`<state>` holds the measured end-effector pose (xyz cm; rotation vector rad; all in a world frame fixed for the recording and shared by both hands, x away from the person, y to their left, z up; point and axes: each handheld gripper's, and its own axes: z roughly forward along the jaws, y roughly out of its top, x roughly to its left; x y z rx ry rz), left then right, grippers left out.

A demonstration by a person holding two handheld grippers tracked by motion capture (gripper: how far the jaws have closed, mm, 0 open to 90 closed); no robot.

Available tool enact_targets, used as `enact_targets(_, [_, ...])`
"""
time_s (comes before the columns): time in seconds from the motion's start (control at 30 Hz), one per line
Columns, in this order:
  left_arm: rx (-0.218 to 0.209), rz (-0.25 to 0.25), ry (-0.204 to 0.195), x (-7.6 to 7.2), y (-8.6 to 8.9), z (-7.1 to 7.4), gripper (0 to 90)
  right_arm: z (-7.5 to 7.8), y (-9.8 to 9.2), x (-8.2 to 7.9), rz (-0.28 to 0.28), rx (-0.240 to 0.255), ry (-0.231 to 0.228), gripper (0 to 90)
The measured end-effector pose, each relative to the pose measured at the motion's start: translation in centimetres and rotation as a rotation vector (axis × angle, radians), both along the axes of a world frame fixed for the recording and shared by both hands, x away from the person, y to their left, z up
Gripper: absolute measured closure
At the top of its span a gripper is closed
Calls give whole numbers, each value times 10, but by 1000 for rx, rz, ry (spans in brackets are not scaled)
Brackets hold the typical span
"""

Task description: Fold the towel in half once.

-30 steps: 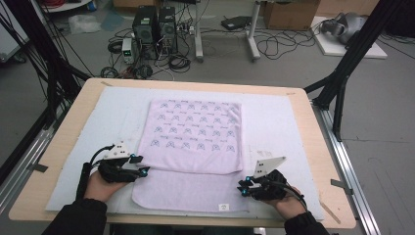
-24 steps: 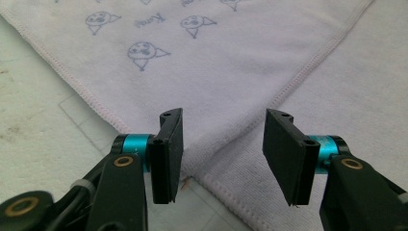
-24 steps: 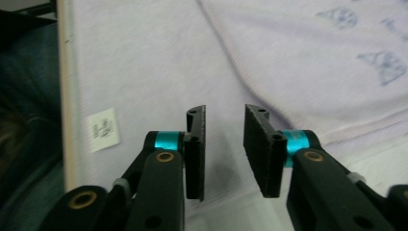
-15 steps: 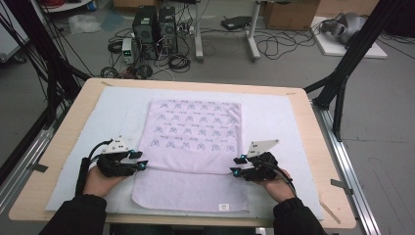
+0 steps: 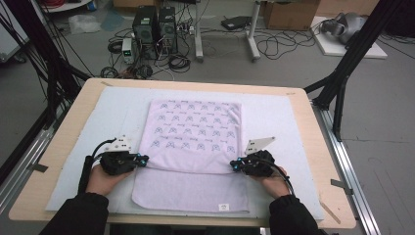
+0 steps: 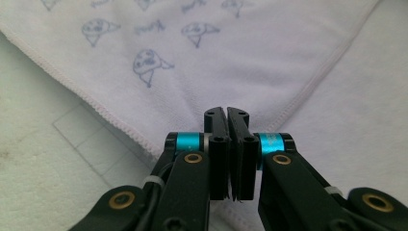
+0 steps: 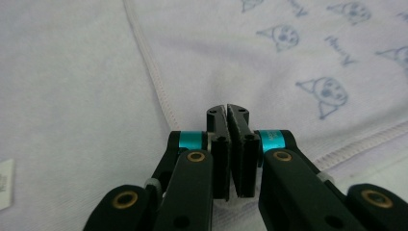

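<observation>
While pinched at both side edges of its fold, soft lilac towel flat between left gripper, right gripper, 2 jaw pairs just clamped onto cloth, printed terry, stitched hems.

Both forearms, in dark sleeves, come in from the near edge, hands low and roughly level with each other. Left gripper points inward to the right, jaws just closed, pads together with cloth pinched at the tips. Right gripper points inward to the left, mirrored, jaws also just closed, pads pressed tight.
</observation>
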<state>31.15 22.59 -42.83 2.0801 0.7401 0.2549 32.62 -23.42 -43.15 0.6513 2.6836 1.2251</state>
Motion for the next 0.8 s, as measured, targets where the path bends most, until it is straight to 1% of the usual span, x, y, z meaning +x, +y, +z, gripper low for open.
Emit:
enact_targets(0.03, [-7, -2, -6, -2, 0, 5, 870, 4, -3, -2, 2, 14, -10, 882])
enact_targets(0.1, [-26, -15, -9, -8, 1, 14, 870, 13, -8, -8, 0, 23, -33, 882])
enact_targets(0.13, [-33, -18, -12, -11, 1, 19, 870, 18, -10, -11, 2, 37, -35, 883])
enact_targets(0.2, [-36, -35, -22, -20, 0, 26, 869, 28, -13, -20, 18, 43, -42, 882])
enact_targets(0.27, [-33, -50, -24, -32, 0, 29, 870, 34, -14, -32, 45, 33, -50, 882])
enact_targets(0.33, [-41, -67, -19, -47, 0, 29, 869, 37, -14, -46, 71, 23, -48, 882])
enact_targets(0.37, [-38, -79, -21, -54, 1, 28, 868, 38, -16, -53, 80, 29, -45, 882])
enact_targets(0.4, [-35, -91, -23, -61, 1, 26, 860, 37, -17, -60, 96, 39, -29, 878])
enact_targets(0.43, [-27, -91, -22, -66, 2, 24, 813, 35, -18, -64, 113, 44, -11, 854])
enact_targets(0.47, [-14, -89, -19, -69, 3, 21, 718, 32, -18, -67, 110, 43, -14, 789])
enact_targets(0.5, [-12, -94, -12, -69, 4, 17, 686, 28, -18, -68, 106, 38, -10, 785])
enact_targets(0.53, [-6, -94, -8, -69, 4, 14, 672, 24, -17, -68, 108, 35, -9, 763])
enact_targets(0.6, [5, -96, 6, -66, 5, 8, 661, 15, -13, -64, 101, 33, -8, 707])
enact_targets(0.67, [18, -110, 28, -64, 3, 2, 663, 5, -7, -59, 115, 40, 9, 669])
enact_targets(0.7, [29, -120, 37, -63, 2, -1, 663, 1, -4, -57, 121, 30, 16, 662])
enact_targets(0.73, [35, -123, 48, -62, 0, -5, 664, -3, -2, -56, 124, 9, 24, 642])
enact_targets(0.77, [44, -126, 55, -62, -2, -9, 671, -7, 1, -54, 116, -11, 30, 643])
enact_targets(0.8, [60, -139, 58, -62, -4, -12, 697, -10, 2, -53, 114, -24, 34, 657])
